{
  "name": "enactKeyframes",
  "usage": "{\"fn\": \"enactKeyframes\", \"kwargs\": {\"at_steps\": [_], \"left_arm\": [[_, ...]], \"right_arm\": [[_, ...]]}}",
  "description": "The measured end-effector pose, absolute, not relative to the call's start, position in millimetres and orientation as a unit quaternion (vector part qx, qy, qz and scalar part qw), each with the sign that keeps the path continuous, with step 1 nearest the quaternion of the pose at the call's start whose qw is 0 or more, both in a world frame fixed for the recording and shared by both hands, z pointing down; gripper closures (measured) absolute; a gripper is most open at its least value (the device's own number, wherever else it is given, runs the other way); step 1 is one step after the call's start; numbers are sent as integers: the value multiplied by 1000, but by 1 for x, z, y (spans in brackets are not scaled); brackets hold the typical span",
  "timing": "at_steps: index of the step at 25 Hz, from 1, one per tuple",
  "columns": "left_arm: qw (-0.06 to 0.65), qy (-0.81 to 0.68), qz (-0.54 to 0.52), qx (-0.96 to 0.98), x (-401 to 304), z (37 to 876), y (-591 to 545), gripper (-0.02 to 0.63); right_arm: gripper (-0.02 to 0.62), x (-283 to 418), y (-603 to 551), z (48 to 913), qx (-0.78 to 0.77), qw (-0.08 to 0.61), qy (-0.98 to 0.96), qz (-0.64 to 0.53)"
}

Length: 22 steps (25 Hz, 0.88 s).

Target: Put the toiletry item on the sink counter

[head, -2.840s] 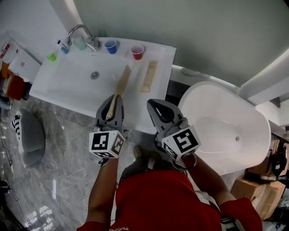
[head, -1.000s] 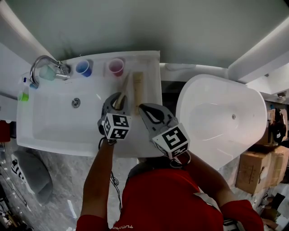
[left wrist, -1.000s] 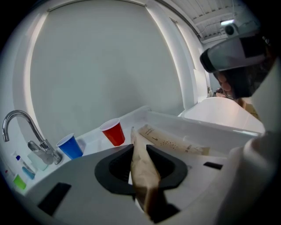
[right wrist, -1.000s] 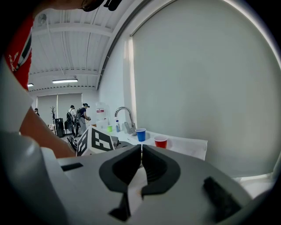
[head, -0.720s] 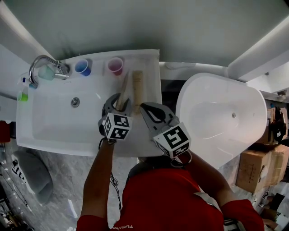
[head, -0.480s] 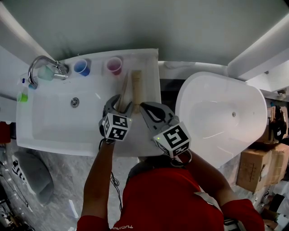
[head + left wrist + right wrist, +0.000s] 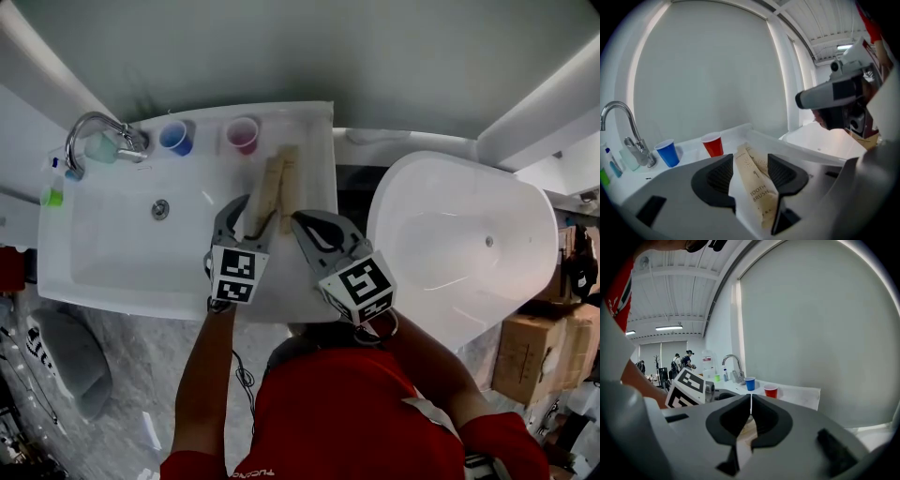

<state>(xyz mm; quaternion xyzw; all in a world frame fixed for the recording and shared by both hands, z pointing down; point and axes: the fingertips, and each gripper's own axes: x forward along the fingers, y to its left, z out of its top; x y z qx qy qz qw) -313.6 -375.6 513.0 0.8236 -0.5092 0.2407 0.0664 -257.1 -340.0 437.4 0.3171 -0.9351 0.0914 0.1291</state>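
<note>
Two beige toothbrush packets lie side by side on the right part of the white sink counter (image 7: 314,141). The left packet (image 7: 270,194), also (image 7: 757,192), has its near end between the jaws of my left gripper (image 7: 248,216), also (image 7: 751,164). Those jaws have just been opening and stand open, and their pads do not press on the packet. The other packet (image 7: 289,178) lies just right of it, seen behind it as (image 7: 761,161). My right gripper (image 7: 307,223), also (image 7: 750,404), hovers shut and empty at the counter's right edge.
A blue cup (image 7: 174,137) and a red cup (image 7: 242,134) stand at the back of the counter, next to the faucet (image 7: 98,131). The basin with its drain (image 7: 160,208) is to the left. A white bathtub (image 7: 459,253) sits to the right.
My left gripper's jaws have opened and the packet it held now lies flat beside the other packet. The left gripper has drawn back a little toward me. My right gripper has kept still.
</note>
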Motion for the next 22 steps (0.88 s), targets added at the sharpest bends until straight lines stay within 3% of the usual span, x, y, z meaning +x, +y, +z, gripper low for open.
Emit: {"fn": "enactKeyframes", "kwargs": {"at_steps": [5,8,16,22], "left_arm": [[44,-549,157,820,-316,455,-366,512],[45,-560,107,820,-317,425,-357,563],[78,-568,-23,819,-314,367,-321,589],[67,-577,-58,812,-306,349,-293,589]], "right_arm": [[566,-258,-339,434,314,117,-938,94],[566,-259,-336,430,309,108,-940,98],[565,-260,-322,398,286,44,-951,108],[566,-254,-307,375,275,12,-956,96]]}}
